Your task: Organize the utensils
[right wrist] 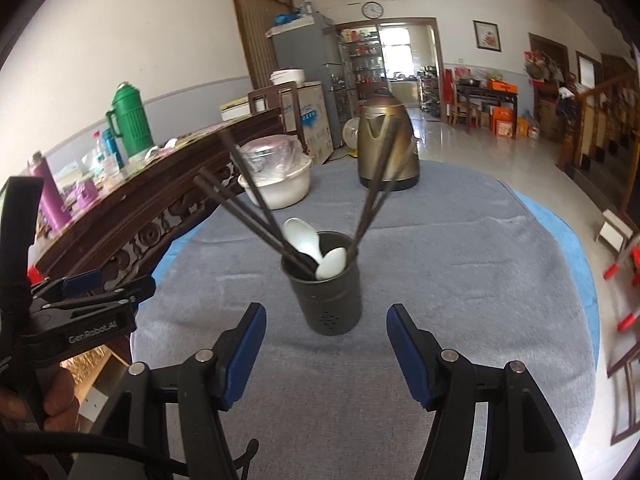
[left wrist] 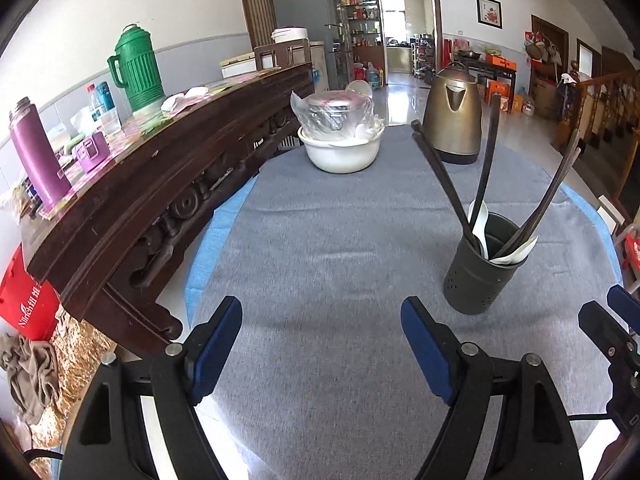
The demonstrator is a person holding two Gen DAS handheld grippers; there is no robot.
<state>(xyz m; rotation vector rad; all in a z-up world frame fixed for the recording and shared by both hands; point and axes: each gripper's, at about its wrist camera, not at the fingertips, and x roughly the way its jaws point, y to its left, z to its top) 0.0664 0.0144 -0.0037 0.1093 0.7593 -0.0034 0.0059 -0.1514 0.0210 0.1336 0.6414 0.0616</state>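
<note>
A dark grey perforated utensil holder [right wrist: 326,300] stands upright on the grey cloth, just ahead of my right gripper [right wrist: 325,322]. It also shows in the left wrist view [left wrist: 478,272], to the right of my left gripper [left wrist: 322,320]. Several dark chopsticks [right wrist: 248,204] lean out of it, some left and some right [right wrist: 374,196]. Two white spoons [right wrist: 308,240] sit in it with bowls up. Both grippers are open and empty, above the cloth. The left gripper also shows at the left of the right wrist view [right wrist: 104,284].
A brass kettle [right wrist: 386,144] and a white bowl holding a plastic-wrapped metal pot [right wrist: 280,184] stand at the far end of the grey cloth [right wrist: 460,280]. A dark carved wooden sideboard [left wrist: 168,160] runs along the left, carrying a green thermos [left wrist: 138,66] and a purple flask [left wrist: 38,152].
</note>
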